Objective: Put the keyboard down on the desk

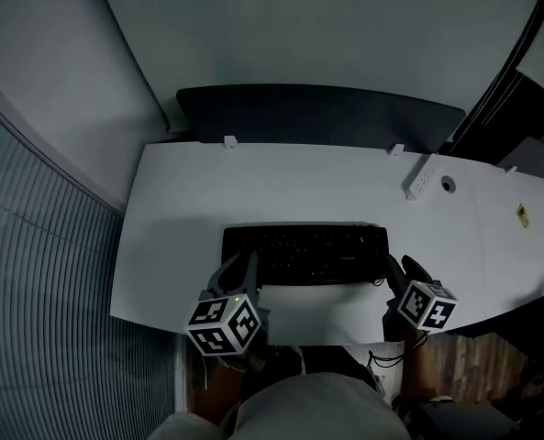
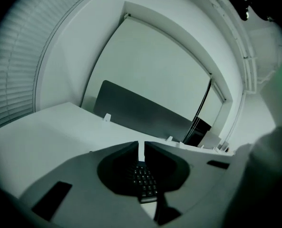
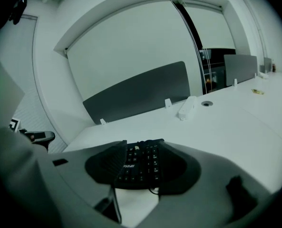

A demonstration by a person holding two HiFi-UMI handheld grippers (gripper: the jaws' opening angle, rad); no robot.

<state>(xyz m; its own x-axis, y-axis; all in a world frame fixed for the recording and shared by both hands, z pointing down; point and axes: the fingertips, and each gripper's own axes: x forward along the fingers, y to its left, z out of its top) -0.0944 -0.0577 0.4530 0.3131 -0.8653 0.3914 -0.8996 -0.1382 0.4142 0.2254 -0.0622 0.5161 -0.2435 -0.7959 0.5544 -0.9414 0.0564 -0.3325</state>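
White rectangular desk top [image 1: 327,186], backed by a dark grey partition panel [image 1: 317,113] along the far edge; ribbed grey blind [image 1: 33,246] to the left, wood-patterned floor [image 1: 455,365] at lower right.

Black flat keyboard [image 1: 305,254]: lying flat on the desk near its front edge, long side parallel to that edge, keys up.

White oblong power strip [image 1: 420,177]: on the desk behind and right of the keyboard, just beside a round cable hole [image 1: 448,184].

Left gripper [image 1: 242,269]: at the keyboard's front left corner, marker cube nearest the person. Fingers drawn almost together, only a thin slit between the tips, nothing gripped; keyboard visible beyond through the slit.

Right gripper [image 1: 402,271]: just off the keyboard's right end. Fingers spread wide, holding nothing; keyboard end seen between them, not pressed by either pad.
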